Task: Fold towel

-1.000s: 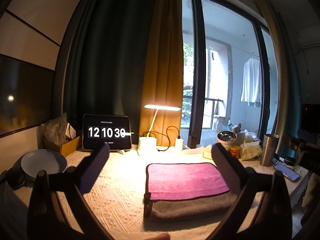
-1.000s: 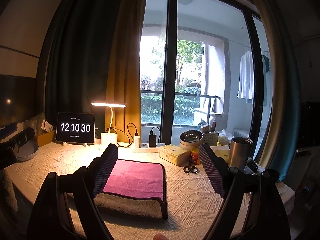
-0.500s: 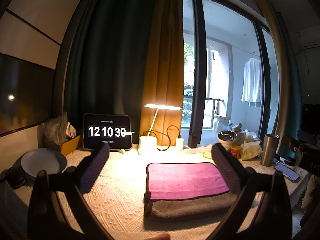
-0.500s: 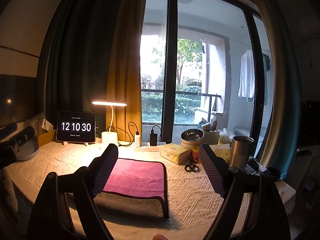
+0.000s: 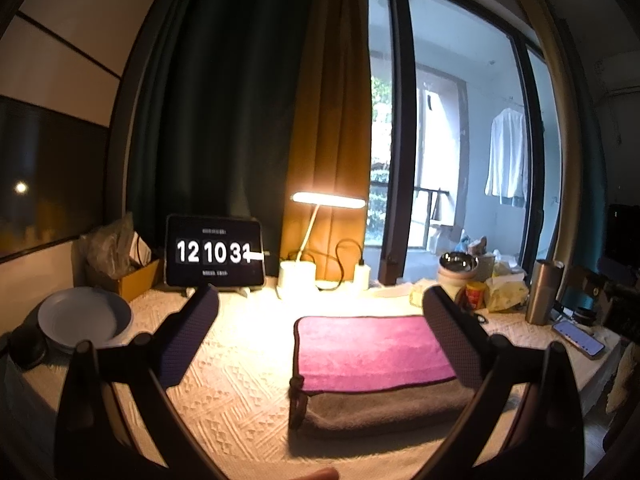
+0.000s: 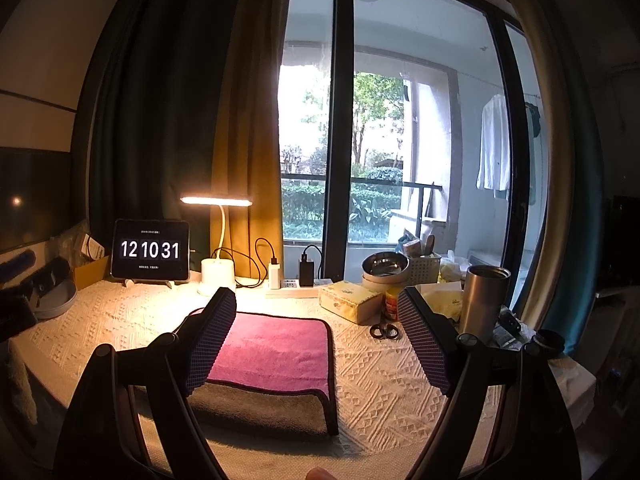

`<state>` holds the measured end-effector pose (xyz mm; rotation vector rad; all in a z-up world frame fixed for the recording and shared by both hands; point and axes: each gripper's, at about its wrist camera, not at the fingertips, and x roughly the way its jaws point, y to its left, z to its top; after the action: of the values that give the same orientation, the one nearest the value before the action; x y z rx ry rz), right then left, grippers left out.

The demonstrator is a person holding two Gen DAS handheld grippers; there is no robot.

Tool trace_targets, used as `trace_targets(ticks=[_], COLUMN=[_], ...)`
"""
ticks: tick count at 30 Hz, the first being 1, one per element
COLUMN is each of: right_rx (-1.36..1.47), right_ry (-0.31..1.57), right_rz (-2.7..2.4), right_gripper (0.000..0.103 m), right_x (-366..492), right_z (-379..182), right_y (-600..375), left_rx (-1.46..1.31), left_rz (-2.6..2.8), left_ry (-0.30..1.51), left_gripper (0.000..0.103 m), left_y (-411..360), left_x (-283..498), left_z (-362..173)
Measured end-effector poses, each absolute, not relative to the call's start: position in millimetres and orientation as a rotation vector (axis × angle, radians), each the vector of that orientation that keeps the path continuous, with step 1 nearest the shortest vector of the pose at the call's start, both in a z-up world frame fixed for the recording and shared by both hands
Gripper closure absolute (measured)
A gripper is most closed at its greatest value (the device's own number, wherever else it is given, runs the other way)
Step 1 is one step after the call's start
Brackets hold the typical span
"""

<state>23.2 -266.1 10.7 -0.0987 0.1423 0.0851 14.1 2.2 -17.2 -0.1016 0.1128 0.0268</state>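
Both grippers hang wide open above the near edge of the tabletop [image 5: 240, 364] and hold nothing: the left gripper [image 5: 320, 332] has the towel [image 5: 368, 348] ahead of it and toward its right finger, and the right gripper [image 6: 316, 332] has the same towel ahead and toward its left finger, so the cloth lies between the two. It looks already folded at least once, a magenta face on top with a dark trimmed edge, and a grey layer showing along the side nearest the grippers. For a further fold, a good start is probably the two near corners, one per gripper, each finger sliding under all the layers at once rather than pinching only the magenta sheet, which would peel the stack apart. Lifting both corners level and carrying them together toward the far edge should keep the crease straight; uneven height would likely skew it. Beyond the right gripper's right finger sit scissors [image 6: 385, 331], a tissue box [image 6: 352, 300] and a steel cup [image 6: 483, 304], close enough that a wide swing could knock them, while the lamp [image 5: 296, 276] and clock [image 5: 215, 251] stand well behind the towel.
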Motion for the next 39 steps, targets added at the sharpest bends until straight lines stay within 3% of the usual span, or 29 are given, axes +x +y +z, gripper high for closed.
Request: trace_targets(ticks=[6, 21, 26, 32, 36, 39], right_rx=[-0.098, -0.079, -0.047, -0.032, -0.054, -0.093], right_ry=[0.182, 0.448, 0.620, 0.740, 0.778, 0.797], right_rz=[0.098, 0.182, 0.209, 0.255, 0.281, 0.294], right_gripper=[0.018, 0.019, 0.027, 0.042, 0.043, 0.056], right_x=[43.2, 139.3, 166.0, 181.8, 185.3, 185.0], right_z=[-4.7, -80.1, -103.1, -124.8, -128.8, -131.6], right_y=[-270.3, -296.5, -299.7, -298.1, -292.9, -286.8], left_rx=[-0.090, -0.120, -0.134, -0.145, -0.089, -0.041], left_rz=[0.041, -0.079, -0.105, -0.137, -0.136, -0.129], left_ry=[0.181, 0.576, 0.695, 0.791, 0.809, 0.795], left_gripper=[0.000, 0.001, 0.002, 0.034, 0.050, 0.060], left_y=[3.9, 11.1, 9.1, 6.3, -2.2, -8.0], left_x=[40.3, 140.6, 157.7, 167.2, 166.9, 163.8], left_z=[-34.2, -105.8, -125.8, -144.5, -149.9, -150.3])
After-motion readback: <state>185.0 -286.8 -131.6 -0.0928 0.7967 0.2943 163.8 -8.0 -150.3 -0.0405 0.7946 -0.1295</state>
